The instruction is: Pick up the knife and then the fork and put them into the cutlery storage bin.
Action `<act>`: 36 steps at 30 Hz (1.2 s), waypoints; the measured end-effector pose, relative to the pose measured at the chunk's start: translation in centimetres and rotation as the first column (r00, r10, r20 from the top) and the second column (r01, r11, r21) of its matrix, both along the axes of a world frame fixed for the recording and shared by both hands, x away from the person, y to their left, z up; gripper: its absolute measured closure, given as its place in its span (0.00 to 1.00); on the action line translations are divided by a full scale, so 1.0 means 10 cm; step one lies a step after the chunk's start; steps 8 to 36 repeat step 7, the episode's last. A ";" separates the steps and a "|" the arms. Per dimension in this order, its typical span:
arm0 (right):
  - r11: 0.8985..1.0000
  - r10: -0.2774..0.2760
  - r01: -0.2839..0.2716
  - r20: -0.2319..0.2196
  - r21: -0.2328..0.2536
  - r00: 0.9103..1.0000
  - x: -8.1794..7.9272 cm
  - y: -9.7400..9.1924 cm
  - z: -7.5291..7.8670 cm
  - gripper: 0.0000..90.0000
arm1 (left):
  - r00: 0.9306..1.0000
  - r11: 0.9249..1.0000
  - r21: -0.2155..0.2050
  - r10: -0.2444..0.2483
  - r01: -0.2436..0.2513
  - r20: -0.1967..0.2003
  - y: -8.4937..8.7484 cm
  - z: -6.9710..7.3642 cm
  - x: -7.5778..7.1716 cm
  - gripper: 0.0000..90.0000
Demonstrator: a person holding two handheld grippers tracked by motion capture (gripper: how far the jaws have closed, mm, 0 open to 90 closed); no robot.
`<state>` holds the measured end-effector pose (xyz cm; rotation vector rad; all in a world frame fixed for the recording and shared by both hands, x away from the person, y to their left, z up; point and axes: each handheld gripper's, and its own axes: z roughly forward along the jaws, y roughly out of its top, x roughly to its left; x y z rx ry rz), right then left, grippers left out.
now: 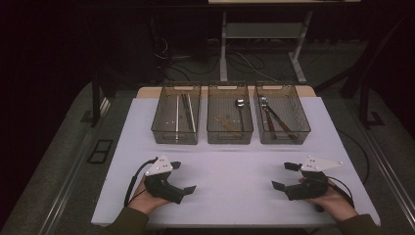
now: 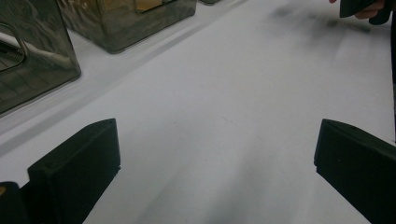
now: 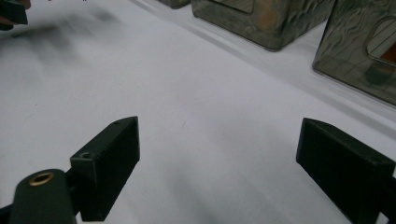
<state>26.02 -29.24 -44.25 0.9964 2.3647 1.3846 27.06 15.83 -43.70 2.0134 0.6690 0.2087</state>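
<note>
Left gripper point(image 1: 184, 177) rests on the near tabletop point(image 1: 230, 171), jaws wide, empty. Three bins point(image 1: 230, 120) sit far, holding cutlery, probably spoons and chopsticks. Right gripper point(image 1: 285, 176) likewise wide, empty. Nothing started; next, reach forward into a bin.

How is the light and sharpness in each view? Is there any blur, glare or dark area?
High view: the white table is evenly lit, the room behind nearly black, the three bins sharp enough. Left gripper view: far table soft, with smeared dark shadows near the right gripper. Right gripper view: wavy reflections on the bin walls, near jaws slightly soft.
</note>
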 end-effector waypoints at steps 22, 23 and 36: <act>1.000 -0.002 0.002 -0.005 -0.002 1.000 0.00 0.00 -0.01 0.15 | 1.000 1.000 0.005 -0.002 0.002 0.000 -0.01 0.00 0.00 0.00; 1.000 -0.002 0.002 -0.005 -0.002 1.000 0.00 0.00 -0.01 0.15 | 1.000 1.000 0.005 -0.002 0.002 0.000 -0.01 0.00 0.00 0.00; 1.000 -0.002 0.002 -0.005 -0.002 1.000 0.00 0.00 -0.01 0.15 | 1.000 1.000 0.005 -0.002 0.002 0.000 -0.01 0.00 0.00 0.00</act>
